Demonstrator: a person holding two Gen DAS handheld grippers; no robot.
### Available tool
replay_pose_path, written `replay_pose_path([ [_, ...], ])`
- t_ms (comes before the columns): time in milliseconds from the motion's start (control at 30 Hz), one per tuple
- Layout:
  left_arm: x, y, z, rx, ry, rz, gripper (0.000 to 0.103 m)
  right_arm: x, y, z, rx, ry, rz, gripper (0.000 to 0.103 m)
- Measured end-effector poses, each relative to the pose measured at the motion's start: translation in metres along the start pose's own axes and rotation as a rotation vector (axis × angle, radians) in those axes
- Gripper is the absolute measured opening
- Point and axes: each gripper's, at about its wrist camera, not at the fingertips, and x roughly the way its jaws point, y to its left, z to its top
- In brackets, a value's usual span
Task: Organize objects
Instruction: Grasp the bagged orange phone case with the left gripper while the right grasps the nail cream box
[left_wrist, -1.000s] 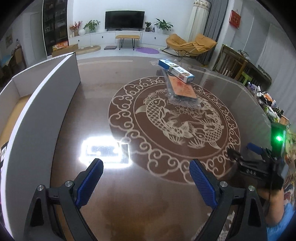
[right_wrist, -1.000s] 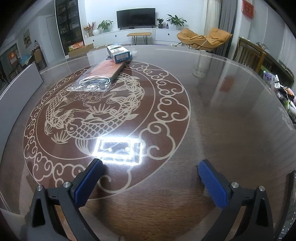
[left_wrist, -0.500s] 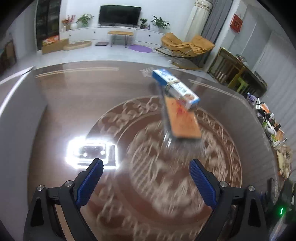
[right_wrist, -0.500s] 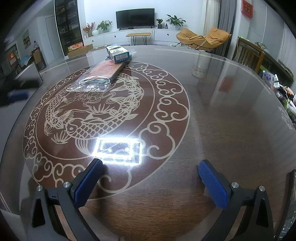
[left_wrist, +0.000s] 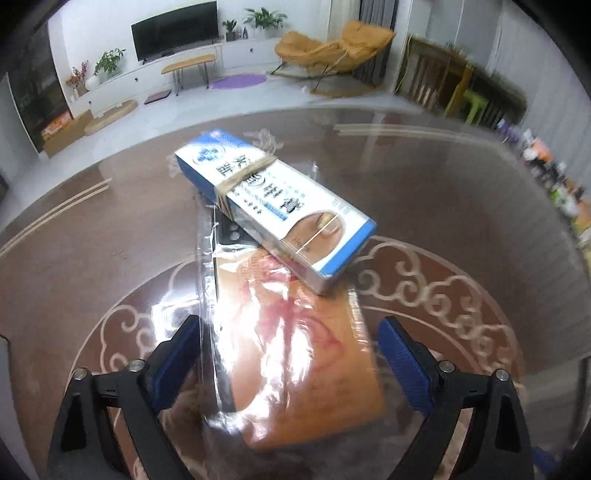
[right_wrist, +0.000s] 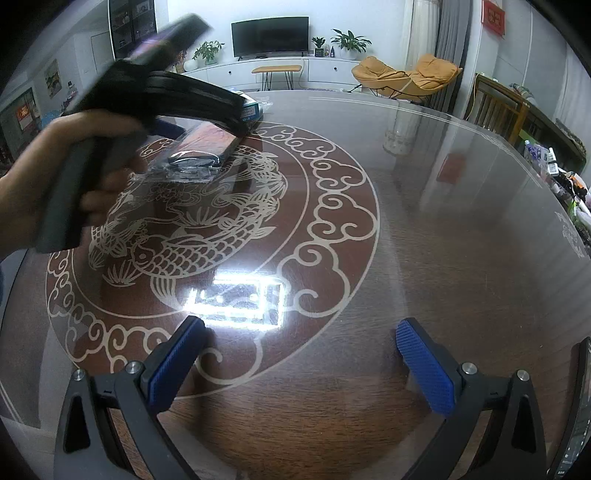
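Plastic-wrapped orange packet (left_wrist: 295, 354), blue box (left_wrist: 273, 206) resting on its far end, lies between my left gripper (left_wrist: 291, 354)'s just-widened, untouching fingers; next I close, right gripper (right_wrist: 299, 362) idle, open.

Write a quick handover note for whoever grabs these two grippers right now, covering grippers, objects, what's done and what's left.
Left gripper: jaws have just been opening, now wide, straddling the near end of the plastic-wrapped orange packet; pads not pressing it.
Right gripper: open, empty, over bare table.
Blue and white box, bound with rubber bands, lies across the packet's far end.
Done: neither item picked up.
Left: probably close on the packet, watching that the box may slide off, then sort both.
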Motion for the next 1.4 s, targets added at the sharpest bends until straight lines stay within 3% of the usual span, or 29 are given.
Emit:
replay_pose_path([
  [33, 0.001, -0.002, 0.002, 0.007, -0.013, -0.013, 0.102, 0.000, 0.000, 0.000, 0.000, 0.000, 0.000, 0.103],
  [67, 0.001, -0.002, 0.003, 0.006, -0.022, -0.013, 0.095, 0.000, 0.000, 0.000, 0.000, 0.000, 0.000, 0.103],
  [100, -0.002, 0.000, 0.002, -0.008, -0.045, -0.002, 0.078, 0.000, 0.000, 0.000, 0.000, 0.000, 0.000, 0.103],
  [233, -0.019, 0.013, -0.025, -0.076, -0.076, 0.029, 0.075, 0.000, 0.001, 0.001, 0.000, 0.000, 0.000, 0.103],
  [500, -0.104, 0.034, -0.182, -0.115, -0.120, 0.064, 0.076, 0.000, 0.001, 0.001, 0.000, 0.000, 0.000, 0.103],
  [633, -0.128, 0.049, -0.228, -0.150, -0.124, 0.072, 0.075, 0.001, 0.001, 0.001, 0.000, 0.000, 0.000, 0.103],
  [733, -0.130, 0.053, -0.234, -0.147, -0.125, 0.082, 0.076, 0.005, 0.004, 0.010, -0.038, 0.038, 0.050, 0.103],
  [800, -0.129, 0.049, -0.232, -0.148, -0.126, 0.087, 0.076, 0.011, 0.007, 0.036, -0.023, 0.073, 0.119, 0.103],
  [933, -0.130, 0.048, -0.235, -0.150, -0.128, 0.086, 0.076, 0.032, 0.039, 0.120, 0.004, 0.076, 0.242, 0.103],
  [1000, -0.130, 0.048, -0.235, -0.150, -0.129, 0.085, 0.076, 0.060, 0.074, 0.162, -0.047, 0.109, 0.259, 0.103],
  [1100, -0.130, 0.048, -0.235, -0.150, -0.129, 0.085, 0.076, 0.100, 0.124, 0.198, -0.161, 0.163, 0.208, 0.099],
  [1267, -0.130, 0.048, -0.235, -0.151, -0.129, 0.085, 0.076, 0.136, 0.164, 0.214, -0.191, 0.211, 0.195, 0.095],
  [1367, -0.130, 0.048, -0.235, -0.151, -0.129, 0.085, 0.076, 0.140, 0.169, 0.215, -0.225, 0.166, 0.133, 0.069],
  [1400, -0.130, 0.048, -0.235, -0.152, -0.128, 0.086, 0.076, 0.138, 0.168, 0.215, -0.223, 0.149, 0.139, 0.054],
])
